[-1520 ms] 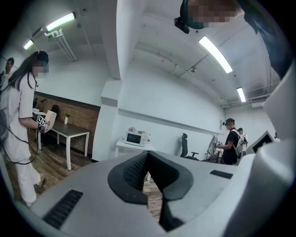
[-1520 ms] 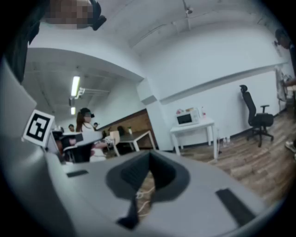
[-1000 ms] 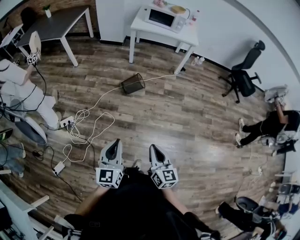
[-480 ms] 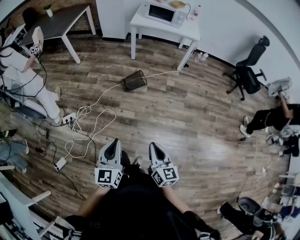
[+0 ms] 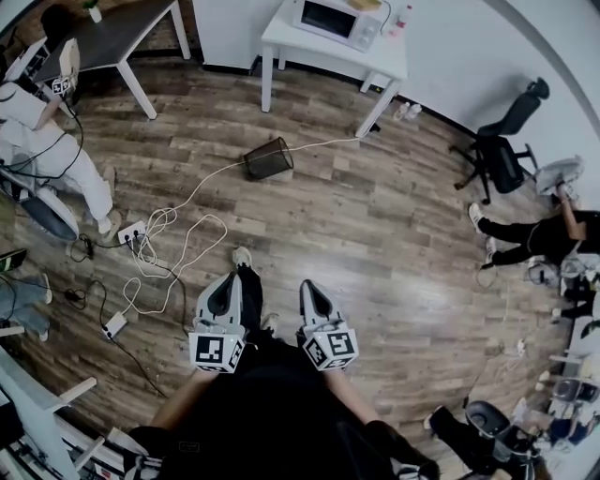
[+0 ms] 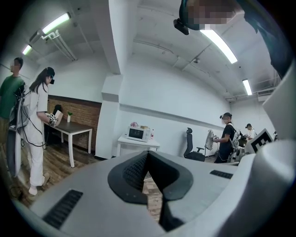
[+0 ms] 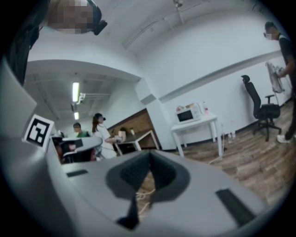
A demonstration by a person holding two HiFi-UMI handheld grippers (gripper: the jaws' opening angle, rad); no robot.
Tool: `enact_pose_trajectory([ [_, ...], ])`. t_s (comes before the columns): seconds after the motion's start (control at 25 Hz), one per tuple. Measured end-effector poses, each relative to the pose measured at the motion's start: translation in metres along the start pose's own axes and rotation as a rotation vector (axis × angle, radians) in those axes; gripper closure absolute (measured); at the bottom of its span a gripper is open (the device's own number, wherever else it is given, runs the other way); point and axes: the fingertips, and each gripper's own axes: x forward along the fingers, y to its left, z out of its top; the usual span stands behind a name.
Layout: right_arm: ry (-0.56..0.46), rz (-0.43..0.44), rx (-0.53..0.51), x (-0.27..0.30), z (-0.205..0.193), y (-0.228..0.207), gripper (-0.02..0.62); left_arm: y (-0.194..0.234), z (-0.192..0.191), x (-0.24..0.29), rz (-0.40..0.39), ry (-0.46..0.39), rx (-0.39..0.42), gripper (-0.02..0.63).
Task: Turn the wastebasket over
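Observation:
The wastebasket [image 5: 267,157], a dark mesh bin, lies on its side on the wooden floor in the head view, its mouth facing left, just in front of the white table. A white cable runs past it. Both grippers are held low, close to the person's body and far short of the bin. My left gripper [image 5: 228,284] [image 6: 148,155] is shut with nothing between its pads. My right gripper [image 5: 309,292] [image 7: 150,157] is shut and empty too. Neither gripper view shows the bin, as the jaws block the floor ahead.
White cables [image 5: 178,239] and a power strip [image 5: 114,324] lie on the floor to the left. A white table with a microwave [image 5: 336,19] stands behind the bin, and a grey table [image 5: 103,37] at far left. An office chair [image 5: 502,141] and people stand around the edges.
The bin and floor have slid a little toward me in the head view. A shoe now shows ahead of the left gripper. Both grippers stay shut, side by side.

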Motion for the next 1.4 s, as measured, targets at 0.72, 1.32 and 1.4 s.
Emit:
enact_pose_trajectory([
  [0.72, 0.005, -0.031, -0.009, 0.219, 0.089, -0.046, 0.565, 0.115, 0.055, 0.205, -0.03, 0.022, -0.046, 0.572],
  [1.32, 0.02, 0.042, -0.037, 0.337, 0.127, -0.072, 0.565, 0.17, 0.068, 0.284, 0.046, 0.034, -0.089, 0.572],
  [1.4, 0.033, 0.064, -0.041, 0.348, 0.131, -0.083, 0.565, 0.169, 0.07, 0.298, 0.069, 0.031, -0.09, 0.572],
])
